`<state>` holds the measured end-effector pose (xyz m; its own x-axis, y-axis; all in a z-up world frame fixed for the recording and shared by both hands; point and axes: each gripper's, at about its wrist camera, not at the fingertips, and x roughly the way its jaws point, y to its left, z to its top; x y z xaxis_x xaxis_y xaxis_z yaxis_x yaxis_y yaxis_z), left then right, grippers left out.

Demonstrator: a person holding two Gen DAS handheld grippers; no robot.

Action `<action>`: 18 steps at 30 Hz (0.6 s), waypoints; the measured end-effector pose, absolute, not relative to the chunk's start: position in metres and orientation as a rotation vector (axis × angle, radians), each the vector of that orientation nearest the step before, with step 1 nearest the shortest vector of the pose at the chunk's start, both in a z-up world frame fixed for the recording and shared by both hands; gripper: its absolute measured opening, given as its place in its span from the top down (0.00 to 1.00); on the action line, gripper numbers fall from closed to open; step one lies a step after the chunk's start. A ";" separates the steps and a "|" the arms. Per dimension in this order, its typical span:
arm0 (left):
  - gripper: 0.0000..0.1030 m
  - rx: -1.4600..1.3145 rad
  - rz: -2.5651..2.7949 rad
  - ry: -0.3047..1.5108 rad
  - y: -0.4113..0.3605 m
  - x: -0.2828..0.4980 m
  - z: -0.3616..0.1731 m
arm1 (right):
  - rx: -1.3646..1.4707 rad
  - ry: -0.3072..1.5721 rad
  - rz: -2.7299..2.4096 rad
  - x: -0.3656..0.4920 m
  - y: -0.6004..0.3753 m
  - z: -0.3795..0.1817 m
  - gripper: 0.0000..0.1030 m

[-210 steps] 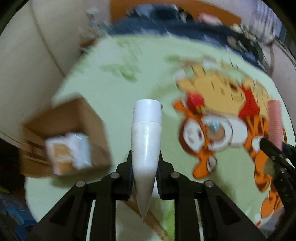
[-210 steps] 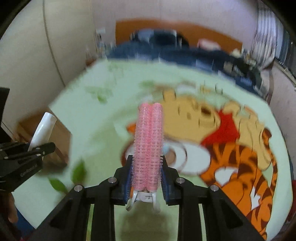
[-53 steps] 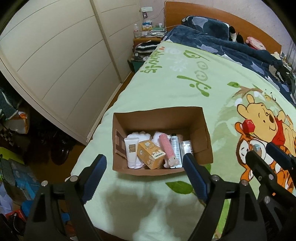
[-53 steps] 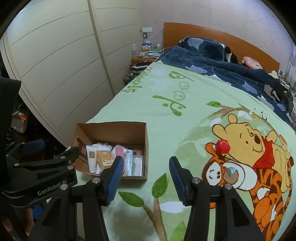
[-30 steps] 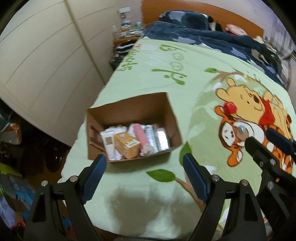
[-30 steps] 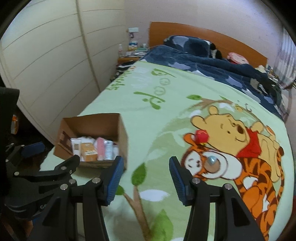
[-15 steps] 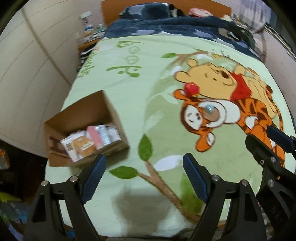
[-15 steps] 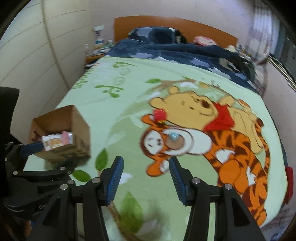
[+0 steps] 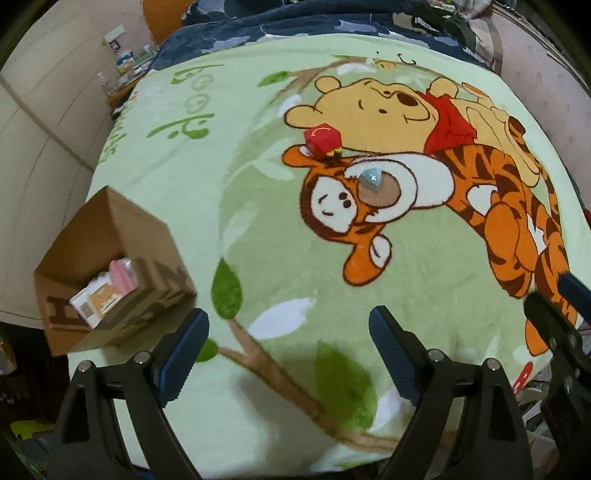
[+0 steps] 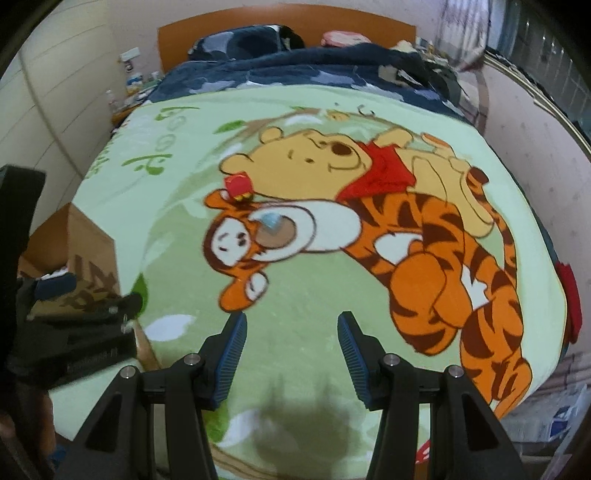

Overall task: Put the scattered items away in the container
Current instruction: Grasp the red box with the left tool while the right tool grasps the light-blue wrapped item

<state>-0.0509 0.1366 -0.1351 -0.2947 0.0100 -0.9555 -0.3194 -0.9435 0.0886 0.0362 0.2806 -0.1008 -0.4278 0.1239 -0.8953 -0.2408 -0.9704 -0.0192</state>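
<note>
A brown cardboard box [image 9: 110,236] stands at the left edge of the bed, holding a pink roller, an orange packet and other toiletries. The box [image 10: 79,236] shows at the left in the right wrist view too. A small red box [image 9: 322,141] and a pale blue lump [image 9: 372,177] lie on the cartoon blanket, well ahead of both grippers. The red box [image 10: 238,186] and blue lump [image 10: 271,220] appear again there. My left gripper [image 9: 288,330] has wide jaws still opening, nothing between them. My right gripper [image 10: 291,328] is open and empty.
The green cartoon blanket [image 9: 258,229] covers the bed, with a dark blue duvet [image 10: 295,70] and wooden headboard [image 10: 288,22] at the far end. White wardrobe doors [image 9: 40,122] run along the left. The left gripper's body [image 10: 70,332] shows at left.
Both grippers have swung right across the bed, away from the box and toward the red box and blue lump. The cardboard box has slid to the left edge of both views.
</note>
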 end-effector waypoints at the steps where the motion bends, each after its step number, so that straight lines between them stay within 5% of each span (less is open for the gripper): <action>1: 0.13 -1.729 2.336 0.387 0.140 -0.057 -0.141 | -1.545 0.166 2.472 0.036 0.285 -0.106 0.49; 18: 0.13 -1.807 2.426 0.168 0.244 -0.266 -0.283 | -1.745 0.238 2.369 0.004 0.344 -0.223 0.49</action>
<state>-0.2656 0.2444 -0.2826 -0.2844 0.0235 -0.9584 -0.1554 -0.9876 0.0219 0.0044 0.3441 -0.2233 -0.2892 0.0566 -0.9556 -0.2458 -0.9692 0.0170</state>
